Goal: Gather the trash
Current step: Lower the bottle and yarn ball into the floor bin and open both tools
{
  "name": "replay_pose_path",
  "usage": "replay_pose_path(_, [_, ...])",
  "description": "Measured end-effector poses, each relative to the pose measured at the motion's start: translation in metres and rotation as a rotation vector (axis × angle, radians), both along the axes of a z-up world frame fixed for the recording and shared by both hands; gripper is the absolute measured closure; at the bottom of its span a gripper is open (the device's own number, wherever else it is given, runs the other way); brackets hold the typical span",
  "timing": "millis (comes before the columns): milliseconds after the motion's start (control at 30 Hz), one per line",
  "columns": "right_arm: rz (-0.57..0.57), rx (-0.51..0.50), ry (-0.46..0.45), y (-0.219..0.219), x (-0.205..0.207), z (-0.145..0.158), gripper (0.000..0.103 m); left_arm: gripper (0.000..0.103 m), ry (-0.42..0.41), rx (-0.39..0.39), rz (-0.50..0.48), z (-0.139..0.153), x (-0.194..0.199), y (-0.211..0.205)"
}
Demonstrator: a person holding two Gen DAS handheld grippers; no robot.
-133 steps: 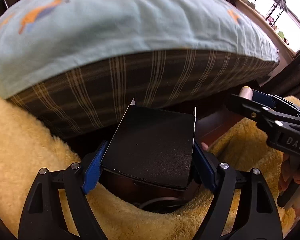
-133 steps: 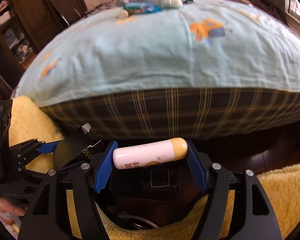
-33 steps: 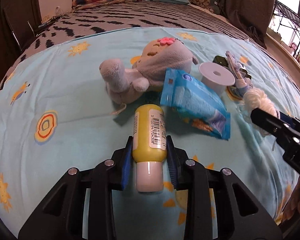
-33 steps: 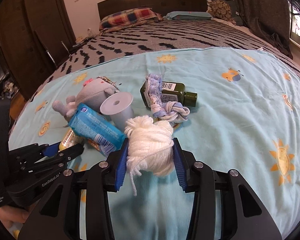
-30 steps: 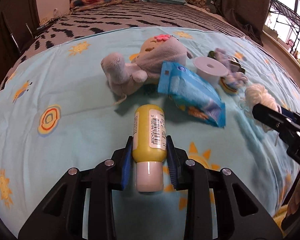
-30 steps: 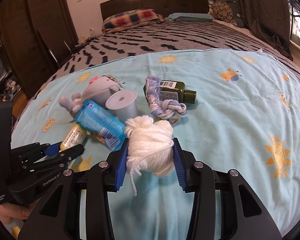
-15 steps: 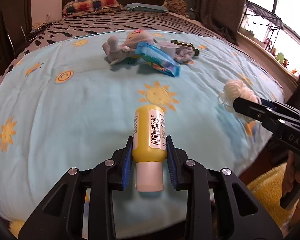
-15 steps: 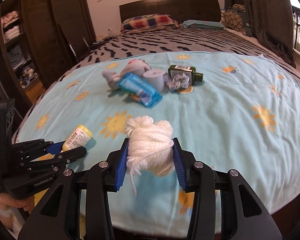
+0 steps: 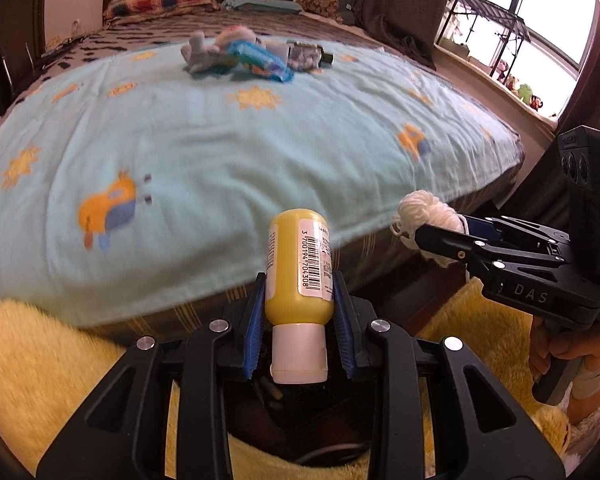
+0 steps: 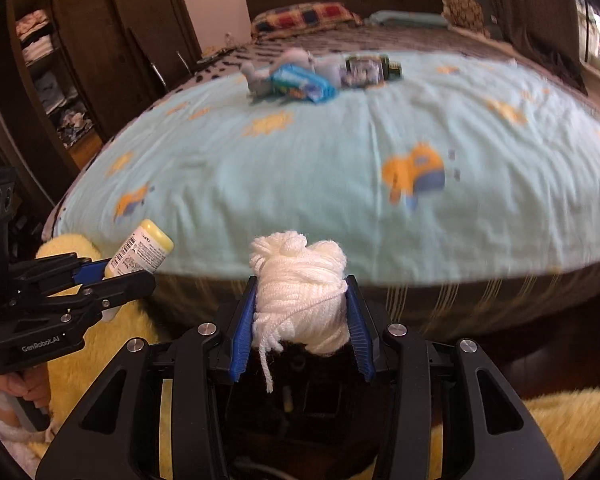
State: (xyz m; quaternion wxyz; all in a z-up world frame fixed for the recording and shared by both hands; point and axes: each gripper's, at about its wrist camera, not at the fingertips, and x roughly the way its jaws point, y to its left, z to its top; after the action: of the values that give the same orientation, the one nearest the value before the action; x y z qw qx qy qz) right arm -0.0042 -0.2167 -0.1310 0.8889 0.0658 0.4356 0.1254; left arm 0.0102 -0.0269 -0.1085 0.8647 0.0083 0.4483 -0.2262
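My left gripper (image 9: 299,296) is shut on a yellow bottle (image 9: 298,268) with a white cap and barcode label, held past the bed's front edge above a dark bin opening (image 9: 300,412). My right gripper (image 10: 300,300) is shut on a ball of white yarn (image 10: 300,292), also held over the dark bin (image 10: 300,408). The yarn shows in the left wrist view (image 9: 428,212), and the bottle in the right wrist view (image 10: 140,252). More items lie far back on the bed: a grey plush toy (image 9: 204,50), a blue packet (image 9: 260,64) and a dark green bottle (image 10: 370,68).
The bed has a light blue sheet (image 9: 220,140) with sun and fish prints. A yellow fluffy rug (image 9: 60,360) surrounds the bin on the floor. A dark wardrobe (image 10: 80,60) stands at the left, and a window and rack (image 9: 520,40) at the right.
Both grippers have pulled back from the bed and lowered toward the bin, still holding the yellow bottle and the yarn. The items on the bed now look farther away.
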Motion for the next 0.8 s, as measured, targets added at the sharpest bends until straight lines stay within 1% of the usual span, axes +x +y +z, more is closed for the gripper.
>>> replay_pose_path(167, [0.009, 0.009, 0.086, 0.008, -0.013, -0.027, 0.060, 0.074, 0.094, 0.020, -0.019, -0.032, -0.006, -0.005])
replay_pose_path(267, [0.005, -0.003, 0.141, 0.011, -0.013, -0.044, 0.060, 0.074, 0.156, 0.035, -0.033, -0.052, -0.006, -0.011])
replay_pose_path(433, [-0.001, -0.030, 0.215, 0.014, -0.009, -0.064, 0.060, 0.074, 0.262, 0.045, -0.049, -0.083, -0.004, -0.018])
replay_pose_path(600, [0.007, -0.032, 0.265, 0.019, -0.007, -0.078, 0.060, 0.074, 0.290, 0.060, -0.034, -0.093, 0.004, -0.019])
replay_pose_path(800, [-0.004, -0.021, 0.258, 0.019, -0.005, -0.076, 0.057, 0.073, 0.308, 0.062, -0.041, -0.099, 0.004, -0.022])
